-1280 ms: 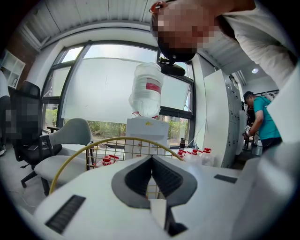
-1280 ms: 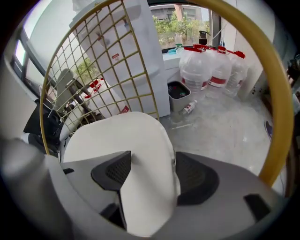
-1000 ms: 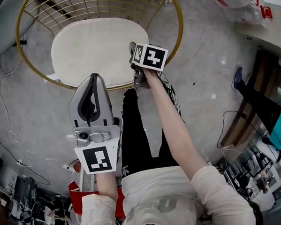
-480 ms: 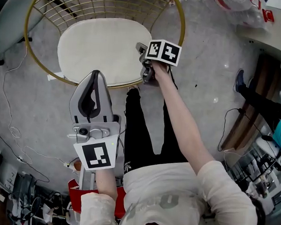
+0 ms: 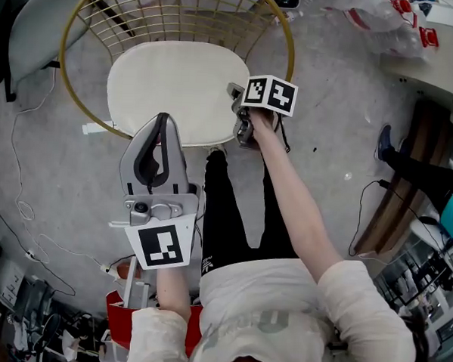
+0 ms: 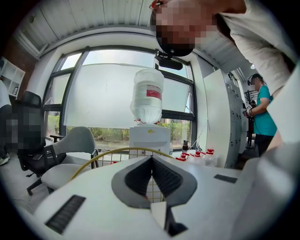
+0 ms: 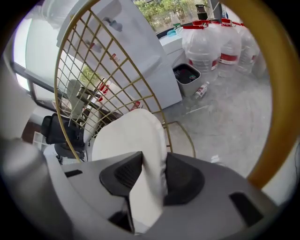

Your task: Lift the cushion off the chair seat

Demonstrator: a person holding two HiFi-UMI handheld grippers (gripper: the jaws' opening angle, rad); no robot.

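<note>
A white oval cushion (image 5: 178,87) lies on the seat of a round gold wire chair (image 5: 290,43). My right gripper (image 5: 236,97) points steeply down at the cushion's right front edge. In the right gripper view its jaws are closing, and both dark pads (image 7: 123,172) press on a fold of the cushion (image 7: 136,136) that fills the gap between them. The chair's gold wire back (image 7: 75,61) rises behind. My left gripper (image 5: 163,120) hovers in front of the chair, pointing almost level, shut with nothing between its fingertips (image 6: 151,158).
A water cooler (image 6: 147,98) and a grey office chair (image 6: 70,150) stand beyond the gold chair. Several water jugs (image 7: 220,42) sit on the grey floor. Cables (image 5: 19,165) trail at the left. A person in teal (image 6: 262,117) stands at the right.
The right gripper's marker cube has tilted and risen slightly at the cushion's right edge. The left gripper has lifted a little. The chair sits further right in the head view.
</note>
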